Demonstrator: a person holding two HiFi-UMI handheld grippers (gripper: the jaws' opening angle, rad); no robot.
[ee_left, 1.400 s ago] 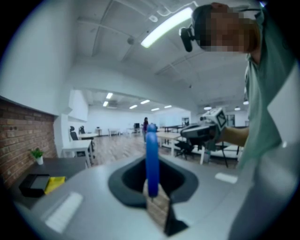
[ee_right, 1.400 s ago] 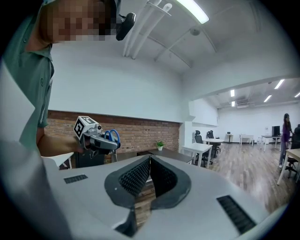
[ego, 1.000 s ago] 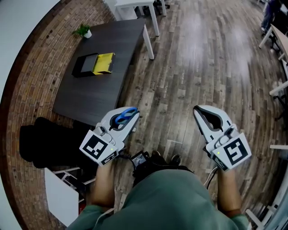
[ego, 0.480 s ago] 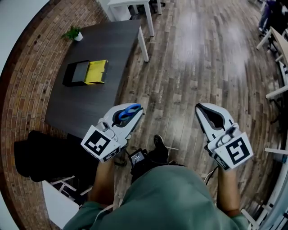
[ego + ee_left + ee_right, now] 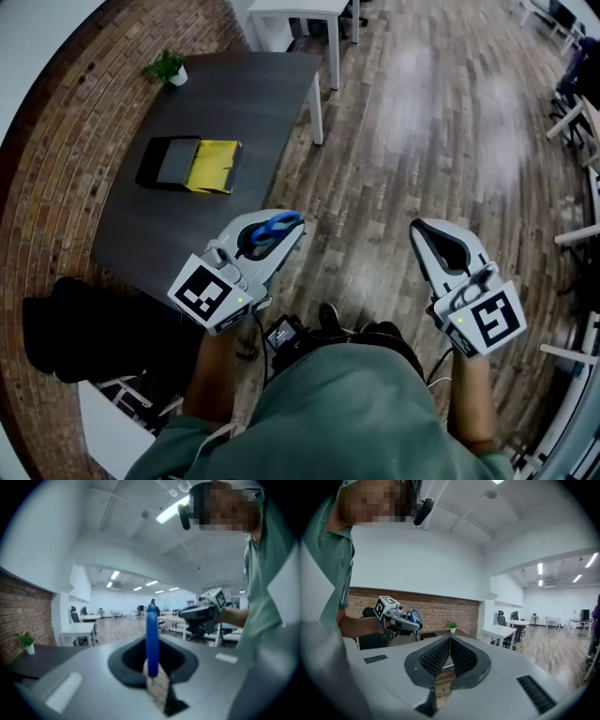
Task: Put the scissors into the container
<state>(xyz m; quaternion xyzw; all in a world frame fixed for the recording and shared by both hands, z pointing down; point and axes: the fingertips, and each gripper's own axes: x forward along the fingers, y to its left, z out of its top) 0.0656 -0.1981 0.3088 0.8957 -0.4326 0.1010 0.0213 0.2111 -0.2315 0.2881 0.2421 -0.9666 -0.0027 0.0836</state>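
The scissors [image 5: 272, 228] have blue handles, the container [image 5: 187, 165] is half black and half yellow, and the table [image 5: 253, 103] is dark grey with white legs. The left gripper [image 5: 294, 231] and the right gripper [image 5: 418, 230] are light grey with black pads [image 5: 436, 657] that have a fine grid texture, and the cubes [image 5: 204, 295] carry black-and-white square markers. The floor [image 5: 422, 122] is brown wood planks, the wall [image 5: 66, 159] is red-brown brick, the plant [image 5: 165, 66] is green in a white pot, and the shirt [image 5: 347, 412] is green.

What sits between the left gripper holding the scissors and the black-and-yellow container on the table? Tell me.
Only bare dark tabletop lies between the container and the left gripper, which holds the scissors; the head view shows it.
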